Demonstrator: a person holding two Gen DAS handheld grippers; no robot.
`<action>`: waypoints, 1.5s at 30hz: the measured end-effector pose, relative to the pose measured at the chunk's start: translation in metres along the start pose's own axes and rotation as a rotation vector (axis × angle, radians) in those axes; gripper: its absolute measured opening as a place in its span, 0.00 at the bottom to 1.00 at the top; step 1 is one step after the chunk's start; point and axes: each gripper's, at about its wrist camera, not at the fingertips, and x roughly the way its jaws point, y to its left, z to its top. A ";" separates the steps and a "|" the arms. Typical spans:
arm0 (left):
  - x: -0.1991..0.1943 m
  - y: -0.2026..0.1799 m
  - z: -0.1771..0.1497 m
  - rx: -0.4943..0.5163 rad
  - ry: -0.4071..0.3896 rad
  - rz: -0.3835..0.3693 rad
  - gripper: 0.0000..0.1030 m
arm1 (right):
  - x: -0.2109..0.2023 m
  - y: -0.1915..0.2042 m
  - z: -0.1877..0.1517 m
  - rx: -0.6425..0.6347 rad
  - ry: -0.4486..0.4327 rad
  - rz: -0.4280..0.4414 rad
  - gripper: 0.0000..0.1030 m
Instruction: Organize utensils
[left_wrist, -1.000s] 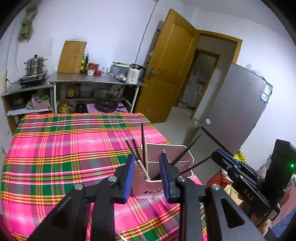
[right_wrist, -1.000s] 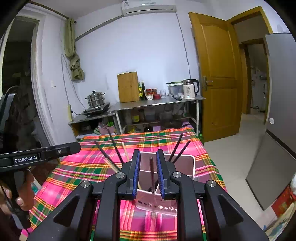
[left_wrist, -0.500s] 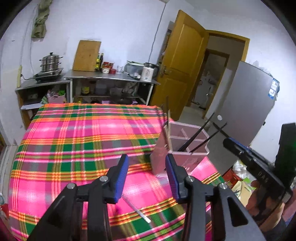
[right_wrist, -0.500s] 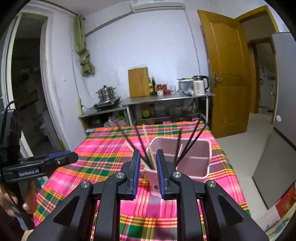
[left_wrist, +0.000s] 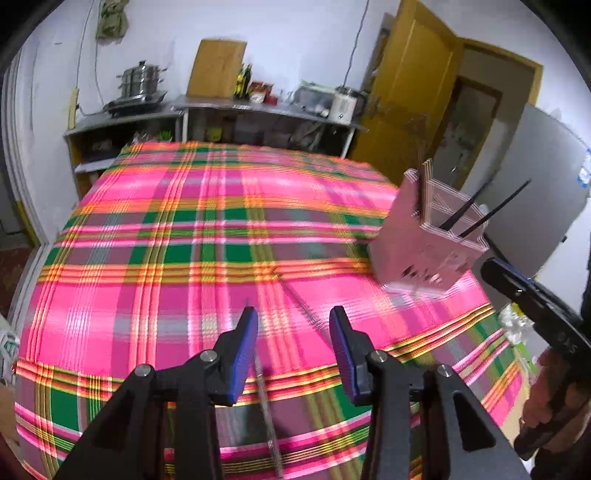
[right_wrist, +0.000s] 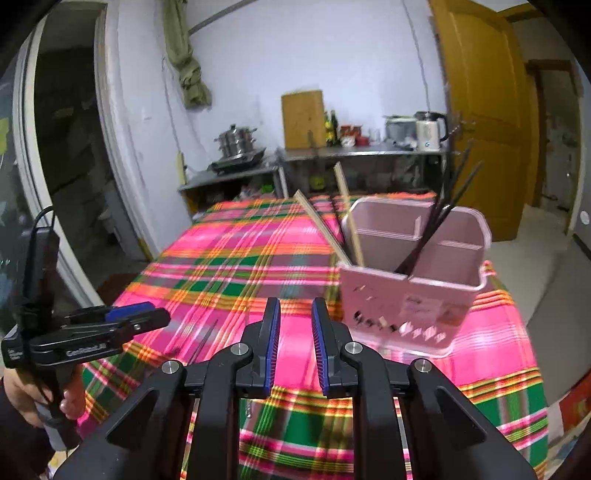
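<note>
Chopsticks mostly standing sorted in the pink plastic divided holder (right_wrist: 410, 291): two pale wooden chopsticks (right_wrist: 349, 218) leaning in its left compartment, thin dark chopsticks (right_wrist: 441, 225) leaning in the next one. Sitting at the right side of the pink-and-green plaid tablecloth (left_wrist: 166, 258), near its edge.

Left gripper (left_wrist: 293, 314) now hovering over bare cloth, well apart from the holder. Spreading wide and gripping nothing. Lining up, it seems, over one thin loose stick (left_wrist: 266, 406) lying flat on the cloth below and between the fingers; too blurred to name the material or to tell whether a second stick is lying just beyond it. Likely reaching for the next pick-up.

Right gripper (right_wrist: 294, 314) hanging in front of the holder, leaving only a narrow gap between its blue pads, with nothing caught there.

Compared with a second ago: both grippers no longer crowding the holder, the left one having swung away leftward and opened further, the right one having backed off, with the dark stick that showed between its fingers no longer there. Suggesting a drop-off just finished, with at least one utensil left on the cloth. Heavy motion blur in the left view, hinting at a fast swing.
</note>
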 end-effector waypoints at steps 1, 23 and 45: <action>0.006 0.002 -0.003 -0.004 0.012 0.005 0.38 | 0.007 0.002 -0.002 -0.006 0.016 0.009 0.17; 0.080 0.027 -0.020 0.035 0.114 0.157 0.06 | 0.124 0.041 -0.029 -0.095 0.260 0.089 0.17; 0.088 0.047 -0.004 0.016 0.128 0.155 0.06 | 0.178 0.066 -0.023 -0.147 0.361 0.079 0.05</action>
